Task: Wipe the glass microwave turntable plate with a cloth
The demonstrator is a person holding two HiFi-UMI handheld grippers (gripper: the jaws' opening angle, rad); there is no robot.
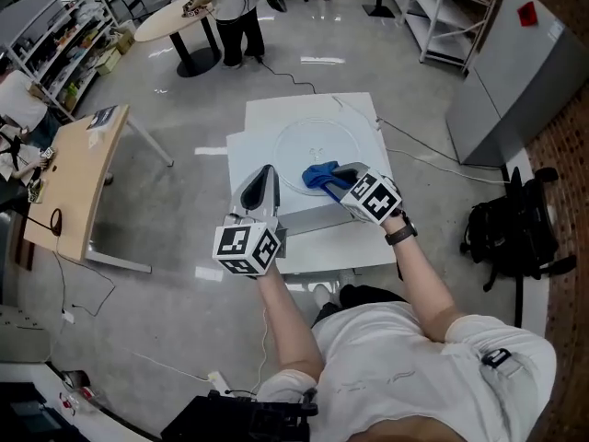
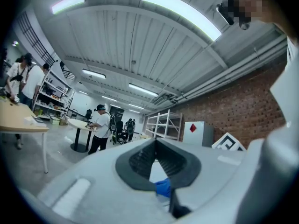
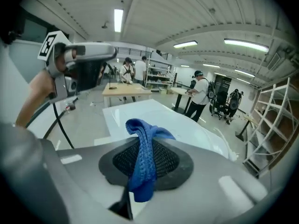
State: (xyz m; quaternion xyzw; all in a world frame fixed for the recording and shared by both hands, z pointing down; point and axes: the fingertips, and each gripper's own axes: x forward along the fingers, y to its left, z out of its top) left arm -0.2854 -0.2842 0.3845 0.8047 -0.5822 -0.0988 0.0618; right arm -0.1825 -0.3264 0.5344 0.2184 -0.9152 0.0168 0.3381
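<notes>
Right gripper view: right gripper point(image 3: 145, 148) jaws are clenching the cloth point(image 3: 142, 167), with the plate point(image 1: 322, 136) lying just ahead of them on the surface point(image 1: 267, 122). Left gripper point(image 2: 156, 146) jaws are sitting closed and empty. Wiping looks to be starting; the next move is calling for the cloth pressed down and swept across the glass.

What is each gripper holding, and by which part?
The right gripper pinches the blue cloth at a bunched fold, with one end hanging loose below the jaws. The left gripper is shut on nothing.
</notes>
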